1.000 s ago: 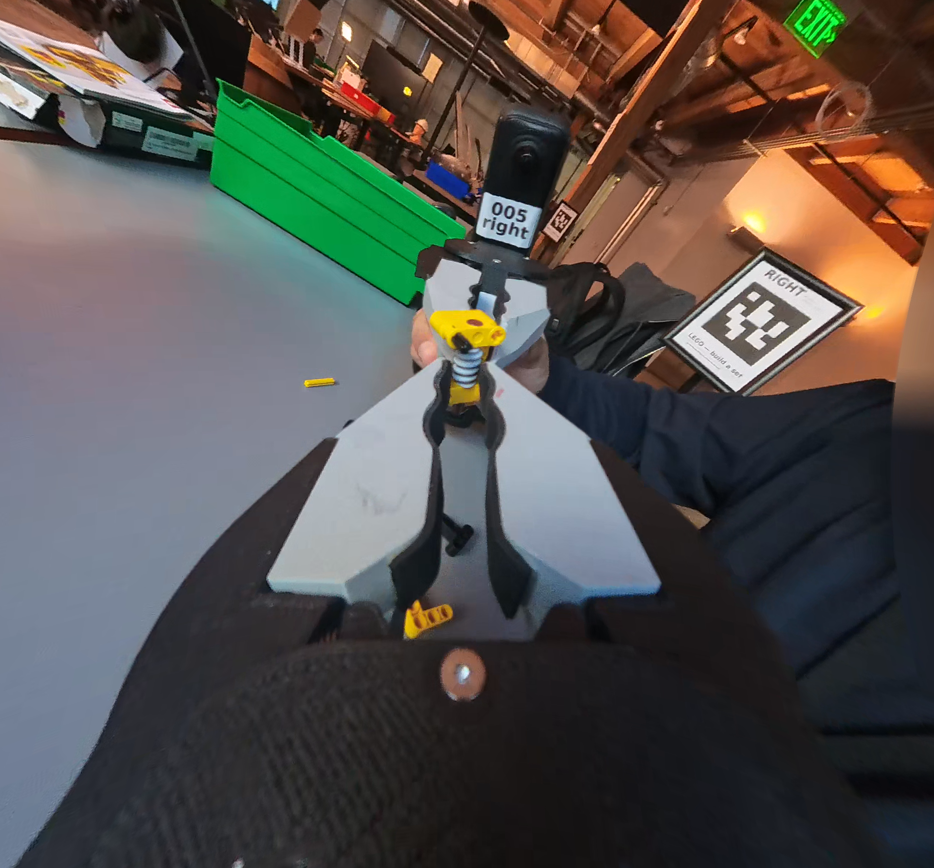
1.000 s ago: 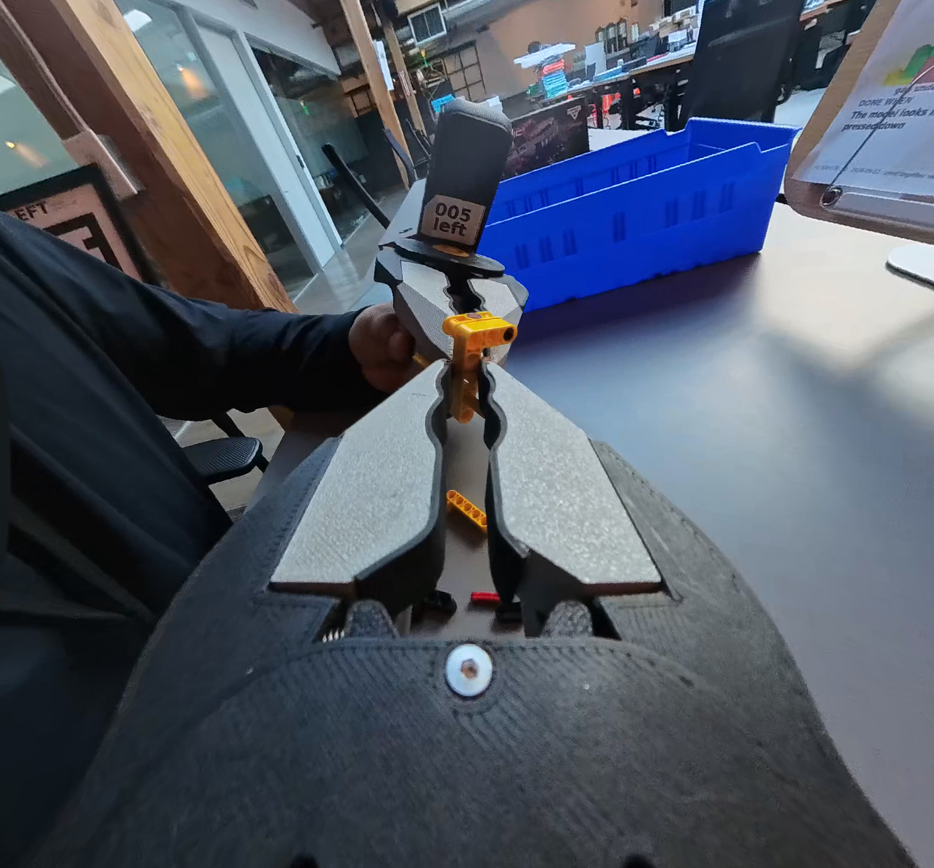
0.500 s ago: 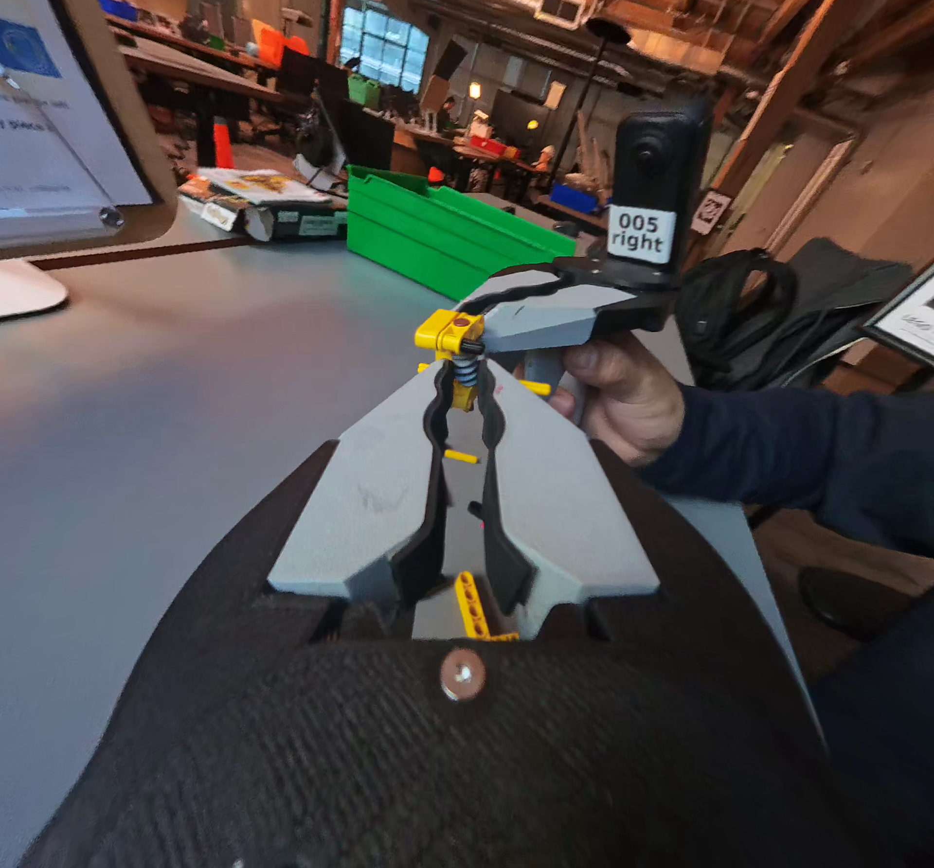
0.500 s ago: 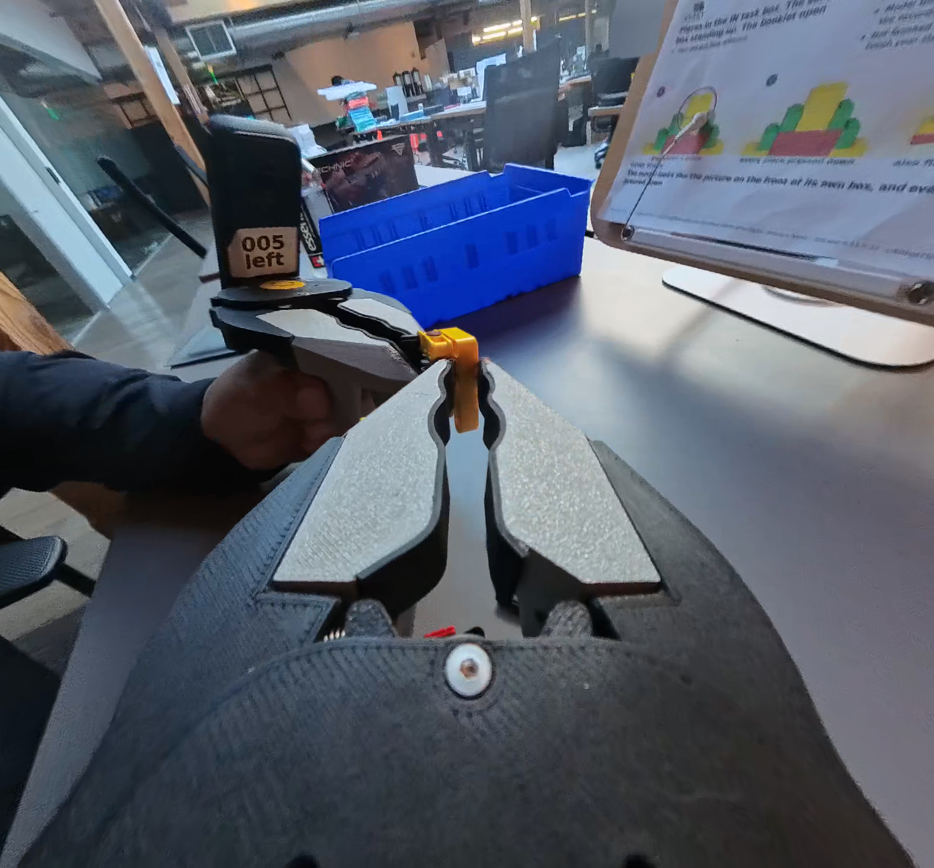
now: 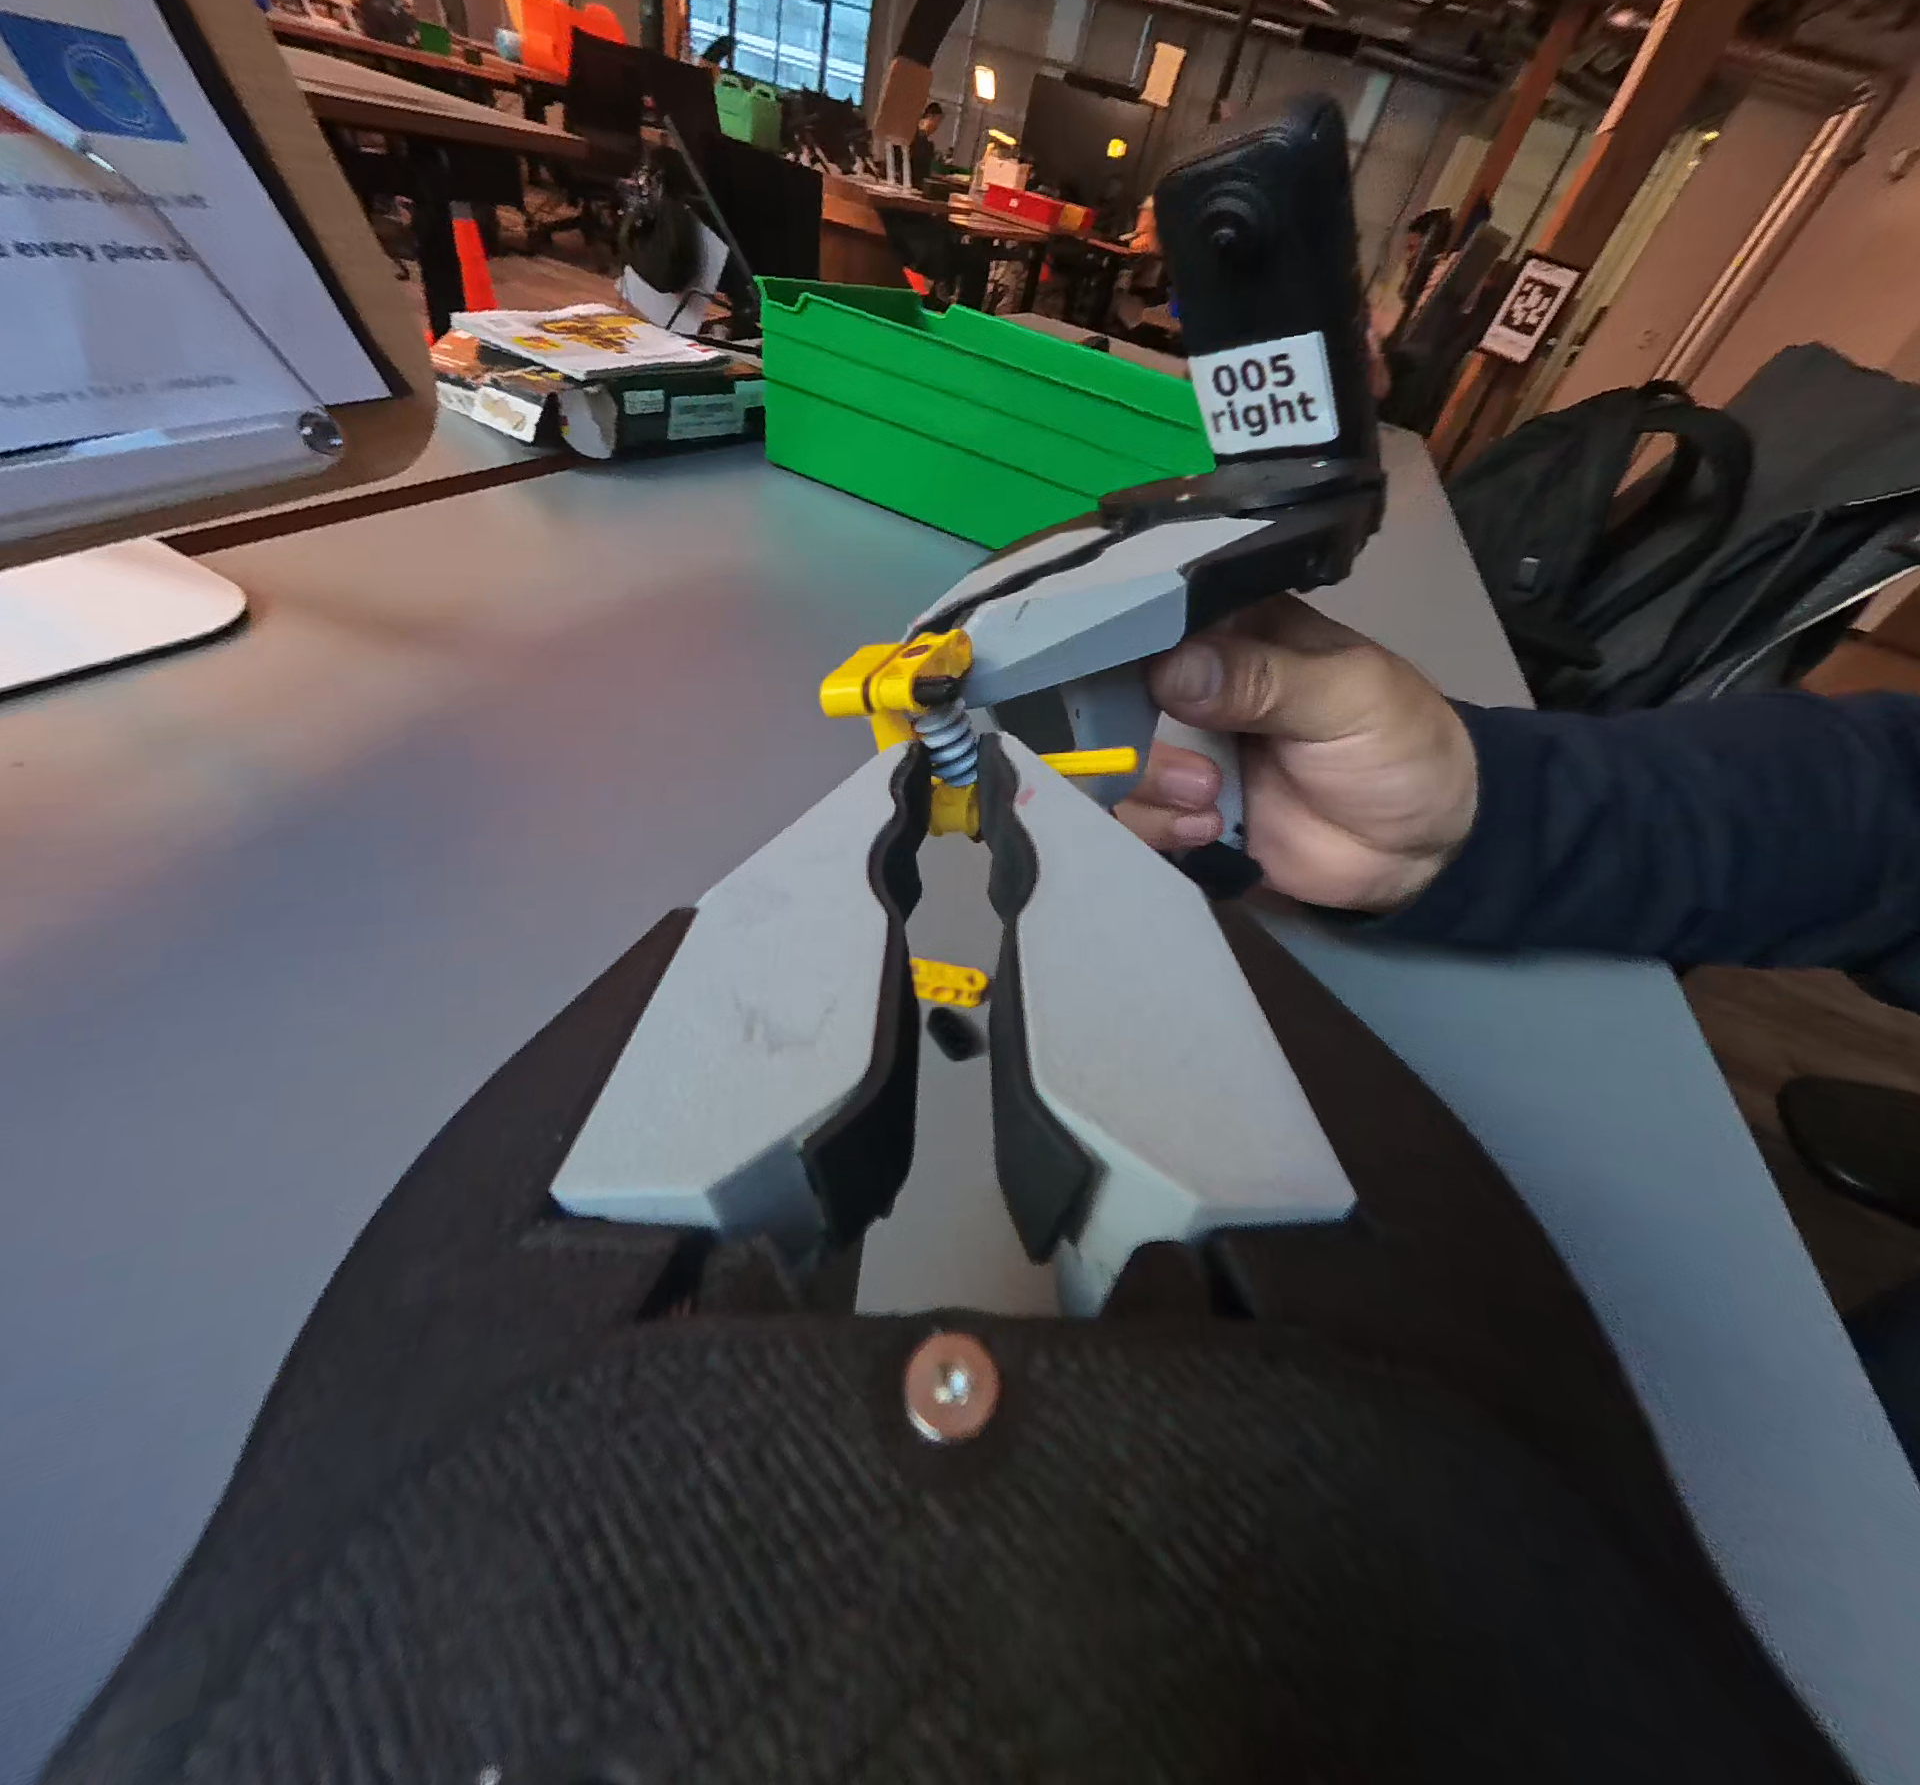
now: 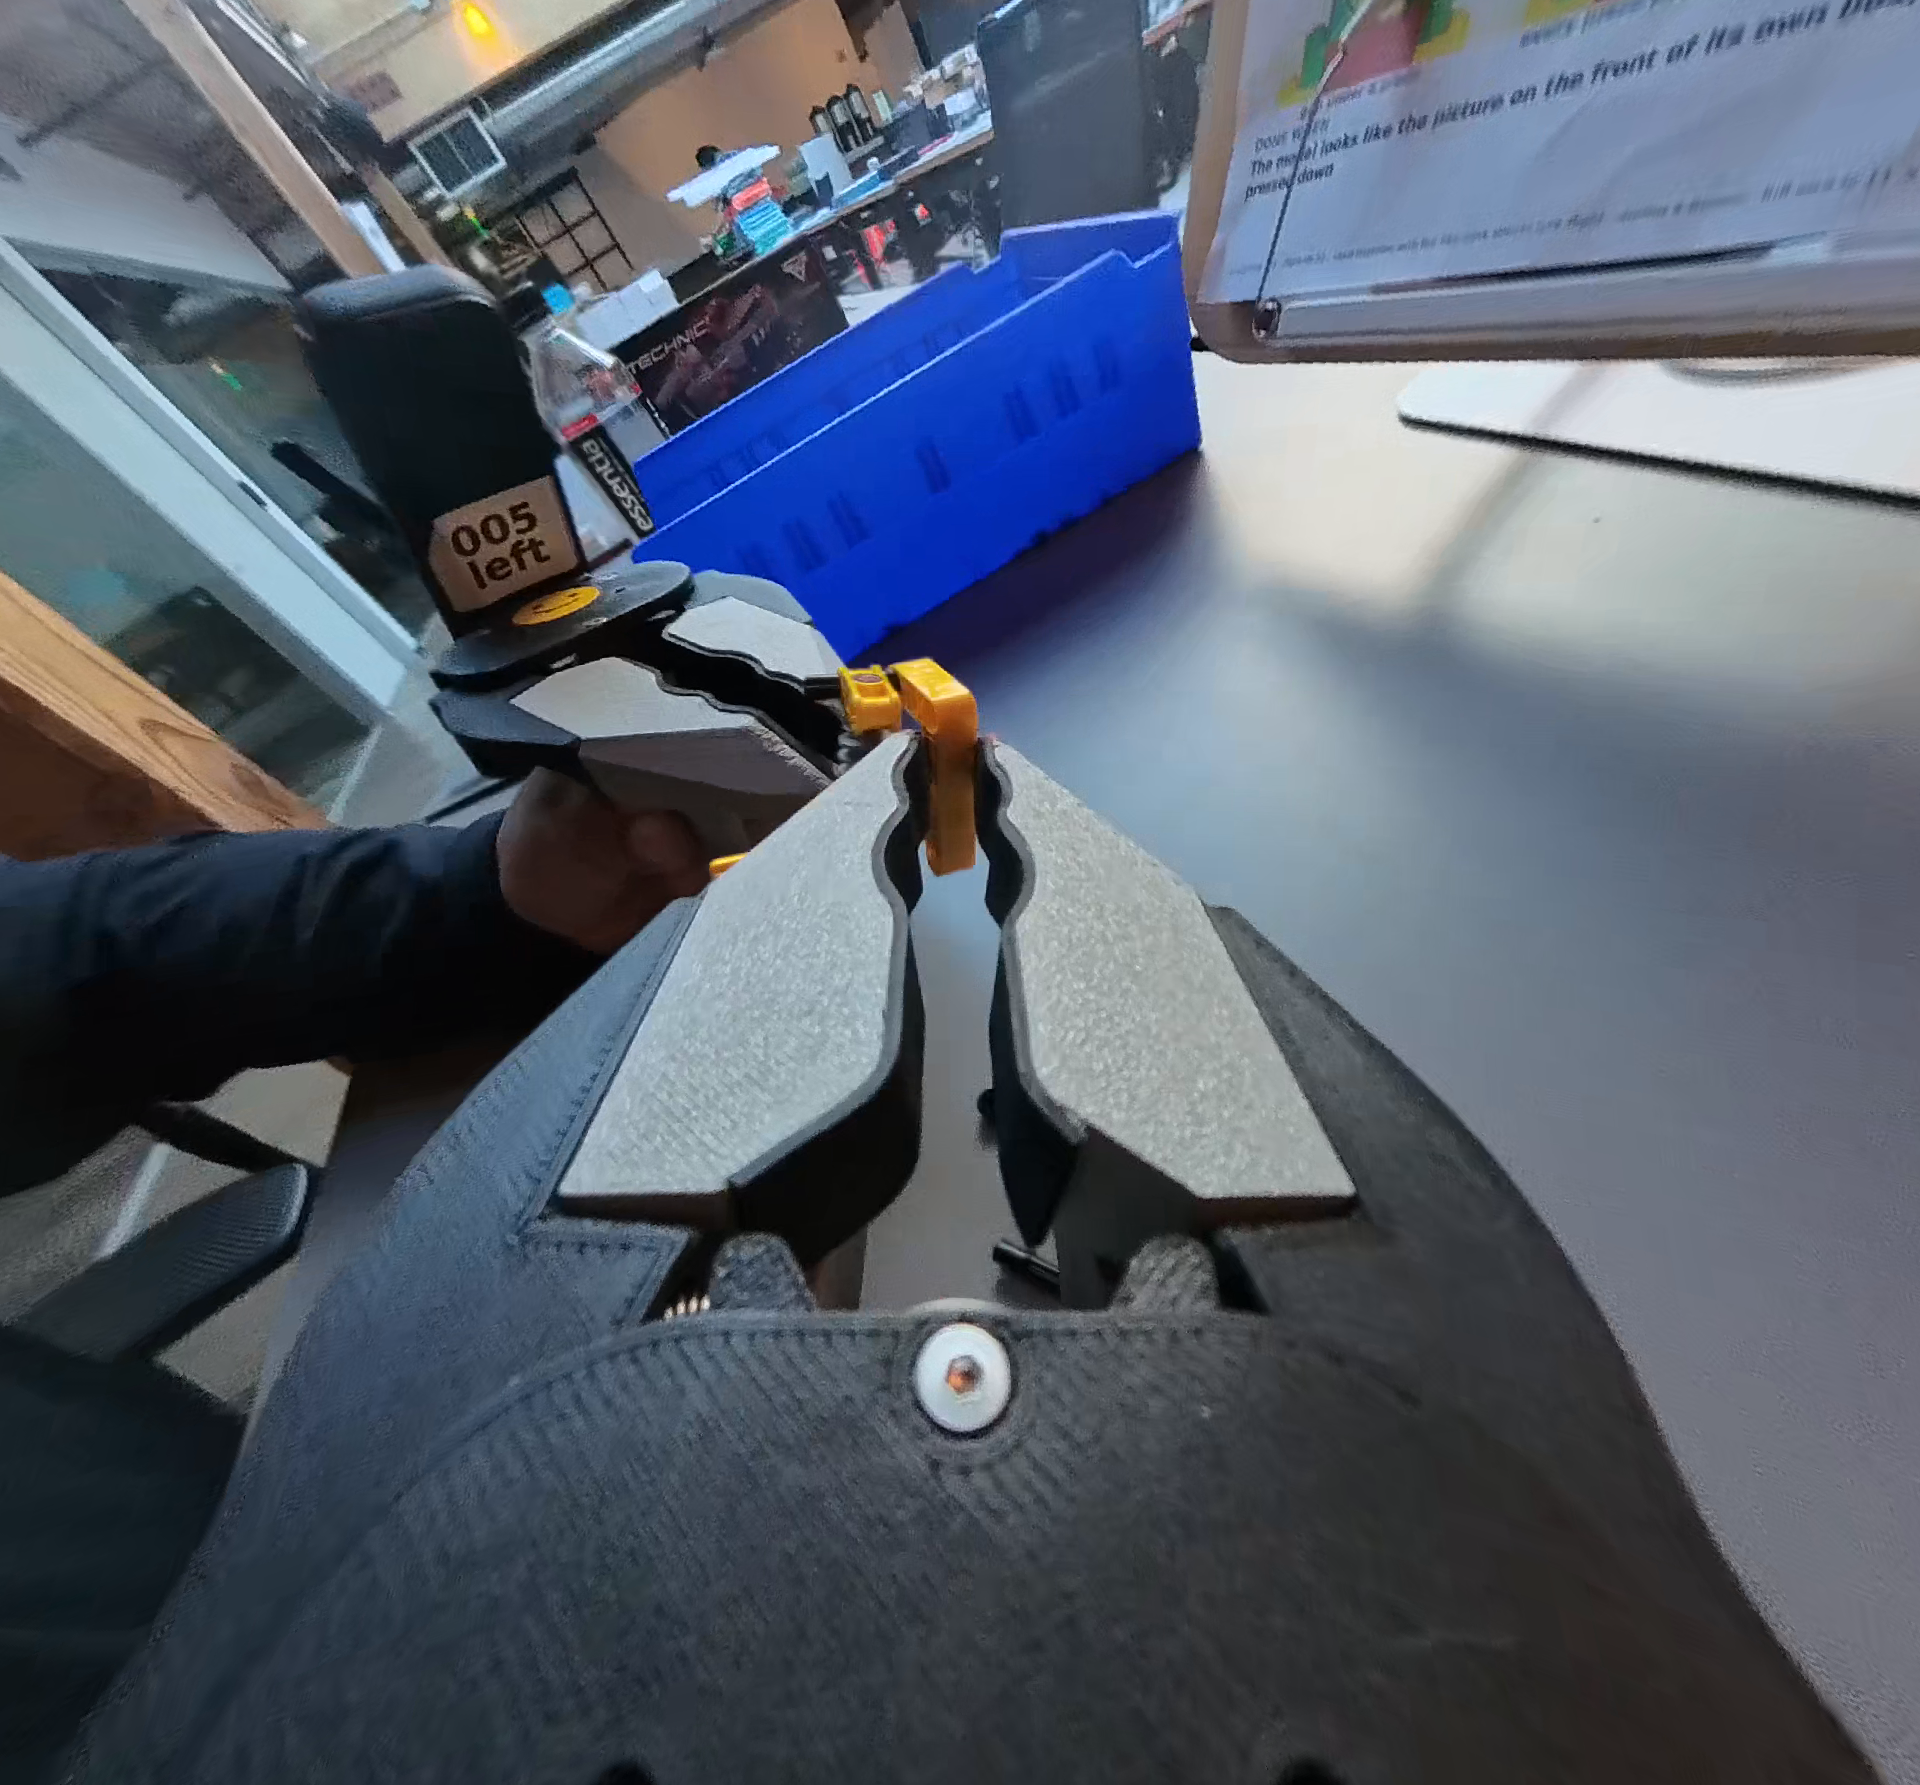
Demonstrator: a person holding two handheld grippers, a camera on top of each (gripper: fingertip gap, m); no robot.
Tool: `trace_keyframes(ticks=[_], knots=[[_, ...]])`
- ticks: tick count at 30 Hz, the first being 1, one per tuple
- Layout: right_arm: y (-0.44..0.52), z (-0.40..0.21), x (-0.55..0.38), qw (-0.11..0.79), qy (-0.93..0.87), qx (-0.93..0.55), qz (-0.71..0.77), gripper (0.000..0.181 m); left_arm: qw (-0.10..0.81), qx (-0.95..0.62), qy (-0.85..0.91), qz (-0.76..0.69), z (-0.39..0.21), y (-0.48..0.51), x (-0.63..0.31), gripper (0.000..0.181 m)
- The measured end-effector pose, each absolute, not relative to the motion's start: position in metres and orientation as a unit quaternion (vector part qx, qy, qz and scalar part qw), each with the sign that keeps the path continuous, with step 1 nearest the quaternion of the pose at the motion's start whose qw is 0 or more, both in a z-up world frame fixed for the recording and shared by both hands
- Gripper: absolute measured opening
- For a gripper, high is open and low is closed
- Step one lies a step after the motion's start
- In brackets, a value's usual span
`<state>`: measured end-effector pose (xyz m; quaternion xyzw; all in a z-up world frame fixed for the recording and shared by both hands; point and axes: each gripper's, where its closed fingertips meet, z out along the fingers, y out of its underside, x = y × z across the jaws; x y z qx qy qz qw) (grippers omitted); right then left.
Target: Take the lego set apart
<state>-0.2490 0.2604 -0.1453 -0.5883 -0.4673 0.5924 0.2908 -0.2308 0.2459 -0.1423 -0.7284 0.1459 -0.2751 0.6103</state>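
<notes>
A small lego piece joins both grippers above the grey table. It has a yellow connector on top, a grey spring and a yellow lower end. My left gripper is shut on the lower end below the spring. My right gripper is shut on the yellow connector arm. In the left wrist view the right gripper comes in from the right, held by a hand. In the right wrist view the left gripper comes in from the left. A yellow axle sticks out sideways.
Loose pieces lie on the table under the left gripper: a yellow part and a black pin. A green bin and a lego box stand at the back, a blue bin and a bottle opposite. A sign stand is near.
Both grippers have swung round together with the lego piece held between them. They now meet at an angle instead of head-on. Both stay shut.
</notes>
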Motion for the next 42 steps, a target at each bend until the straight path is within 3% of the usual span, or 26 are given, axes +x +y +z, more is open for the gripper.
trace_keyframes(ticks=[1, 2, 4, 6, 10, 18, 23, 29, 32, 36, 42], knots=[[0.298, -0.168, -0.251, 0.326, -0.435, -0.647, 0.534, 0.003, 0.611, -0.709, 0.191, -0.296, -0.137, 0.236, -0.219, 0.007], [0.321, -0.171, -0.242, 0.304, -0.388, -0.675, 0.549, 0.004, 0.622, -0.682, 0.234, -0.306, -0.127, 0.222, -0.196, 0.006], [0.331, -0.145, -0.229, 0.271, -0.326, -0.628, 0.652, 0.004, 0.608, -0.701, 0.314, -0.199, -0.147, 0.219, -0.165, 0.007], [0.324, -0.137, -0.225, 0.320, -0.384, -0.619, 0.606, 0.003, 0.593, -0.729, 0.257, -0.226, -0.153, 0.234, -0.183, 0.007], [0.314, -0.151, -0.229, 0.331, -0.454, -0.626, 0.540, 0.004, 0.589, -0.742, 0.224, -0.229, -0.154, 0.238, -0.204, 0.007], [0.293, -0.195, -0.224, 0.198, -0.543, -0.653, 0.490, 0.007, 0.493, -0.810, 0.081, -0.308, -0.181, 0.245, -0.245, 0.008], [0.297, -0.219, -0.213, 0.158, -0.583, -0.674, 0.425, 0.032, 0.517, -0.791, 0.129, -0.300, -0.171, 0.238, -0.251, 0.008], [0.292, -0.211, -0.211, 0.179, -0.613, -0.644, 0.421, 0.034, 0.509, -0.813, 0.168, -0.228, -0.182, 0.238, -0.256, 0.008], [0.294, -0.185, -0.213, 0.233, -0.604, -0.609, 0.458, 0.030, 0.507, -0.816, 0.168, -0.221, -0.184, 0.238, -0.258, 0.008], [0.297, -0.231, -0.198, 0.161, -0.644, -0.653, 0.365, 0.028, 0.507, -0.817, 0.163, -0.220, -0.184, 0.239, -0.259, 0.008], [0.301, -0.191, -0.206, 0.266, -0.643, -0.611, 0.377, 0.024, 0.495, -0.830, 0.176, -0.188, -0.191, 0.240, -0.260, 0.008]])
